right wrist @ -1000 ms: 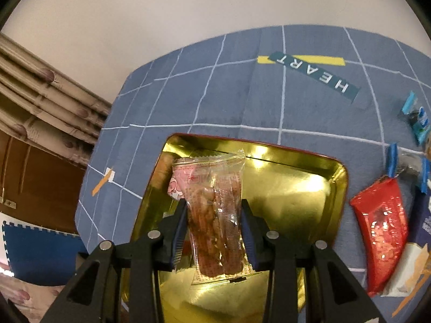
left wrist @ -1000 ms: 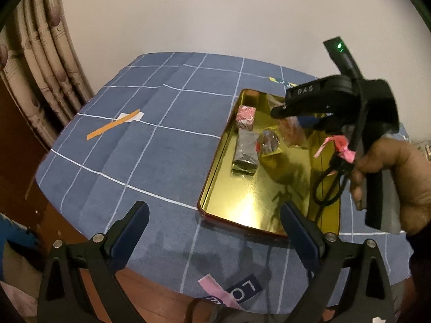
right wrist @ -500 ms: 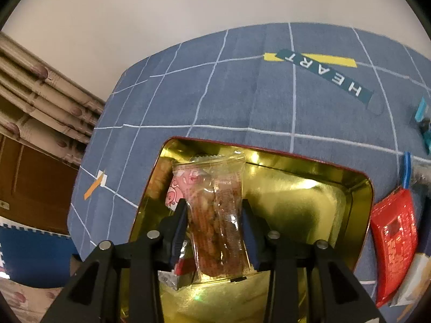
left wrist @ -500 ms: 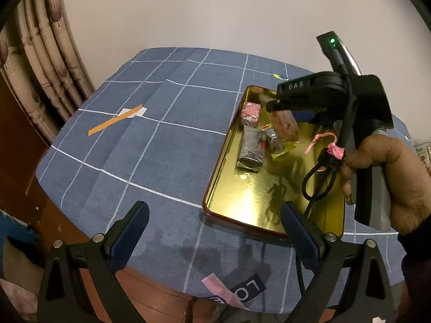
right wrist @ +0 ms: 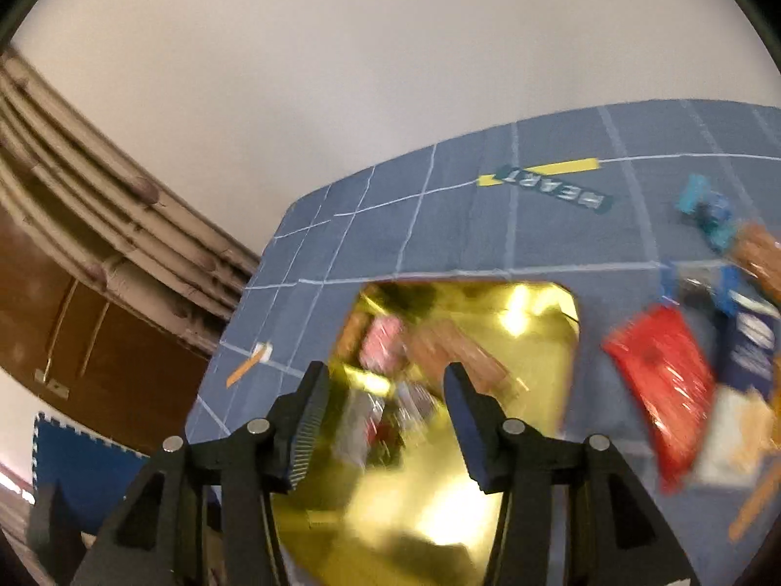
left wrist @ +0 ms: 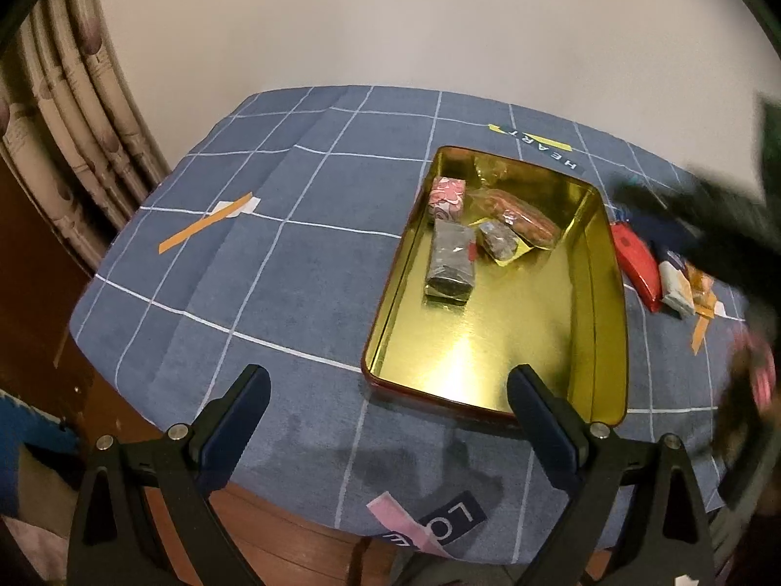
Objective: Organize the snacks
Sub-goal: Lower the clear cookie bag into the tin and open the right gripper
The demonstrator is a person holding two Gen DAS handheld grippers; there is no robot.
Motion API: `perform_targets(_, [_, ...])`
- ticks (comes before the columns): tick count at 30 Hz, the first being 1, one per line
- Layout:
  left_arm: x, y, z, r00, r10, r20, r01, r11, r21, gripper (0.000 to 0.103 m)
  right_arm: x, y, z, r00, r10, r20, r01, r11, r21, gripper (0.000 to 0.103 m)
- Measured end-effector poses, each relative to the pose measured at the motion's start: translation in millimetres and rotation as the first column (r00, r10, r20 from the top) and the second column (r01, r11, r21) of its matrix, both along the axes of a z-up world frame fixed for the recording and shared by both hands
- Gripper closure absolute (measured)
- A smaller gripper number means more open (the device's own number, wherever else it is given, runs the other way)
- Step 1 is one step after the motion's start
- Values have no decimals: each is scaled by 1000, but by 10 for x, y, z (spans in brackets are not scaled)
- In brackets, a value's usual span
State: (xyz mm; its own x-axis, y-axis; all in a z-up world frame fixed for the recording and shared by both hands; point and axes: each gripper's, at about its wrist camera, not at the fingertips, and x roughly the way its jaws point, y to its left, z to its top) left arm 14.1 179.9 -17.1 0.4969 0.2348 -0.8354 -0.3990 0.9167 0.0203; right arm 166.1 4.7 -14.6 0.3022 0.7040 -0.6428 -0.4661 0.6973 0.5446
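Left wrist view: the gold tin (left wrist: pixel 605 293) lies on the blue checked tablecloth (left wrist: pixel 293 263), its long axis running from 6 o'clock toward 12. Four snacks sit bunched in its far half. The clear nut packet (left wrist: pixel 524 219) lies flat, long axis slanting from 10 o'clock to 4 o'clock. A grey bar (left wrist: pixel 451 261) lies at its 8 o'clock, pointing roughly 12 to 6. A pink packet (left wrist: pixel 446 199) sits in the far left corner, and a small dark wrapped sweet (left wrist: pixel 498 239) lies between the bar and the nut packet. At the tin's 3 o'clock, outside it, lie a red packet (left wrist: pixel 634 263) and a white one (left wrist: pixel 676 288). The left gripper (left wrist: pixel 388 405) has its jaws spread wide, with nothing between them.

Right wrist view: blurred. The right gripper (right wrist: pixel 385 410) hangs above the tin (right wrist: pixel 568 356), jaws opening, gripping nothing. The nut packet (right wrist: pixel 459 351) lies in the tin beyond the fingertips, the red packet (right wrist: pixel 664 386) at 3 o'clock.
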Motion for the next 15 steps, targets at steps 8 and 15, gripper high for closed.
perform_targets(8, [21,-267,-8,997,-74,-18,75,996,48,7,-97,-1351,-253,973,-231,-22,227,967,-114,53])
perform_targets(15, [37,-352,-39,994,-102,-32,104,991,81,7,85,-1434,-389,971,-224,-89,220,974,-51,53])
